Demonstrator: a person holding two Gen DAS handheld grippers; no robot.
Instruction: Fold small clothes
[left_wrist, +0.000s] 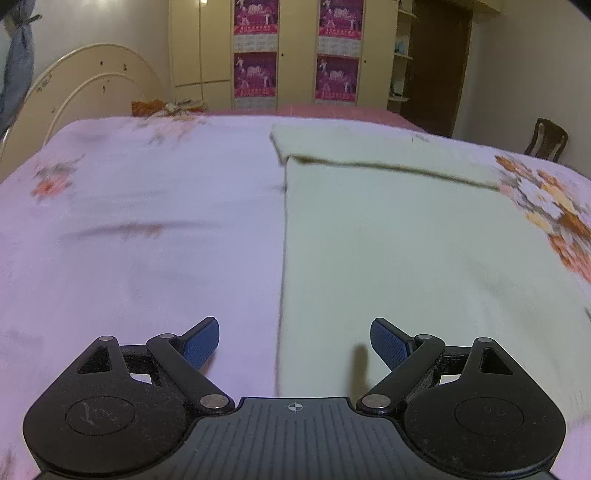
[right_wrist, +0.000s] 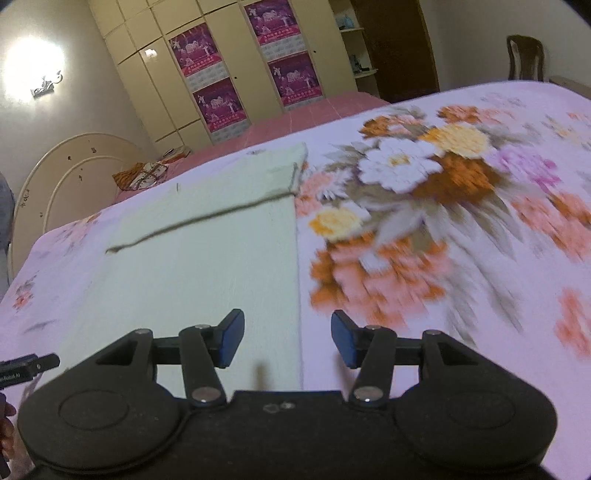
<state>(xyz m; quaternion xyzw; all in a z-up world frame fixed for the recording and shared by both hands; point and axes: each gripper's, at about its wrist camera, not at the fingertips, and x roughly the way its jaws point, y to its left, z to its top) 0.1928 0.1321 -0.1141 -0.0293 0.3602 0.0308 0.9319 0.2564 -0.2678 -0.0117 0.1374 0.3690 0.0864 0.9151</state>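
- The pale green garment (left_wrist: 399, 240) lies flat on the floral bedspread (left_wrist: 129, 206) of the bed, its far part already turned over along a dark crease, its long side edges straight.
- The left tongs (left_wrist: 294, 341) stand wide open with nothing in them, straddling the garment's left edge at the near end.
- The right tongs (right_wrist: 287, 339) are likewise wide open and empty, poised over the garment's right edge (right_wrist: 295, 258).
- Risk: both views are smeared by motion; a fast descent could make a pad land beside the edge and pinch only bedspread.
- Risk: the tongs could bite garment and bedspread together, so lifting would drag the cover and wrinkle the fold.
- Risk: if the 2 tongs take hold at uneven depths, the next fold would probably come out skewed.
- Risk: a shallow grip on thin knit may slip mid-lift.
- Count: 1 garment, 2 tongs, 4 blue pads, 1 bed, 4 purple posters (left_wrist: 255, 16) on the wardrobe, 1 chair (left_wrist: 546, 138).
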